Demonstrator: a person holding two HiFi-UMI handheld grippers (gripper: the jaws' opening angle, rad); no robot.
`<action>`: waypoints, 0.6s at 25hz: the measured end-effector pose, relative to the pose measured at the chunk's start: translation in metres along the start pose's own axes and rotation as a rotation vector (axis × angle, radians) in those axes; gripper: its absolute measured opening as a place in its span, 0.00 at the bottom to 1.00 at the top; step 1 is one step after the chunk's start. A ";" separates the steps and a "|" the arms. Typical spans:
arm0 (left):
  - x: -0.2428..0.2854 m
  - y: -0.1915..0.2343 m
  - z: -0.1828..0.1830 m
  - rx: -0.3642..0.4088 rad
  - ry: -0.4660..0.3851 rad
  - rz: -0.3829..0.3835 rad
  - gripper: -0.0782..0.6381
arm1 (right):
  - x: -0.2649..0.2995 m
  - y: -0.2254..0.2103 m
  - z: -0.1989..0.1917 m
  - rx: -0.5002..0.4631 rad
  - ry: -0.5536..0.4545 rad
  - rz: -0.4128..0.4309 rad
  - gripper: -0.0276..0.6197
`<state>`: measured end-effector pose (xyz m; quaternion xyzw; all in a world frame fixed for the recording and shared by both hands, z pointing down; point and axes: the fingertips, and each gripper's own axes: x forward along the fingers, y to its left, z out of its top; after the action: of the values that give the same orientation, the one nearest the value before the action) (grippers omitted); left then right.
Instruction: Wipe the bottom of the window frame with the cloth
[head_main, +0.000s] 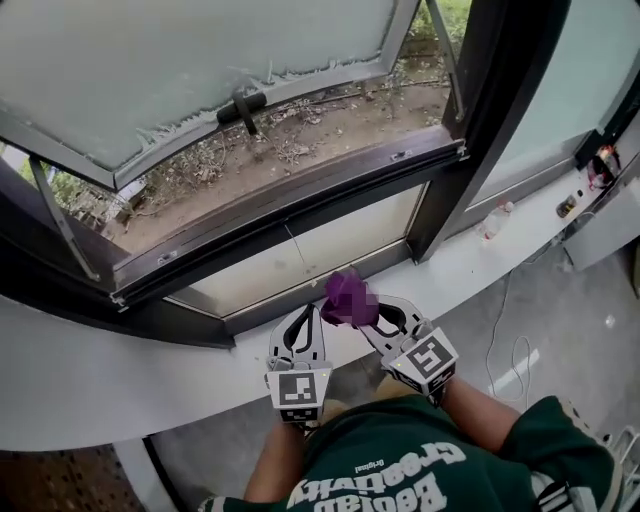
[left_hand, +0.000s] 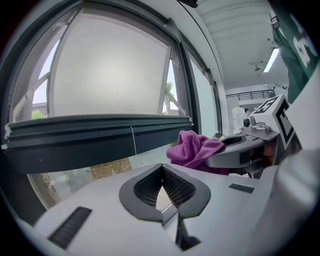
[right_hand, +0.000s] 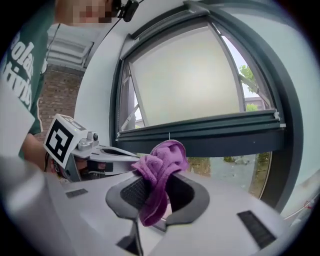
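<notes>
A white sill (head_main: 100, 370) is seen running below a dark window frame (head_main: 300, 195), whose frosted sash (head_main: 200, 60) is swung outward over bare soil strewn with twigs. A fixed lower pane (head_main: 300, 255) is set between the frame's bottom rail and the sill. A small plastic bottle (head_main: 495, 220) is laid on the sill to the right, and a white cable (head_main: 505, 340) is trailed across the grey floor (head_main: 560, 300) beneath. Both grippers are held close together over the sill, just in front of the lower pane. The left gripper (left_hand: 161, 172) is seen with its jaws brought together at the tips and nothing between them. The right gripper (right_hand: 157, 187) is clamped on a purple cloth (right_hand: 160, 170), which is bunched above the jaws and hangs down between them. The cloth is held clear of the frame's bottom rail, just beside the left gripper's tips.
</notes>
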<state>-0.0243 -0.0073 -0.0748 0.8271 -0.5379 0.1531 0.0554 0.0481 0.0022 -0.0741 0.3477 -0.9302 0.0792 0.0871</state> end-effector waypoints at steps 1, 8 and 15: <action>0.000 0.001 0.000 0.000 0.007 0.000 0.12 | 0.000 -0.003 0.005 -0.004 -0.006 -0.008 0.18; -0.002 -0.006 0.024 0.026 -0.014 -0.023 0.12 | -0.005 -0.020 0.026 -0.015 -0.037 -0.043 0.18; -0.004 -0.011 0.049 0.071 -0.056 -0.009 0.12 | -0.010 -0.022 0.040 -0.022 -0.099 -0.026 0.18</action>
<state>-0.0060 -0.0116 -0.1214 0.8349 -0.5299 0.1485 0.0116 0.0660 -0.0161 -0.1134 0.3621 -0.9297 0.0504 0.0459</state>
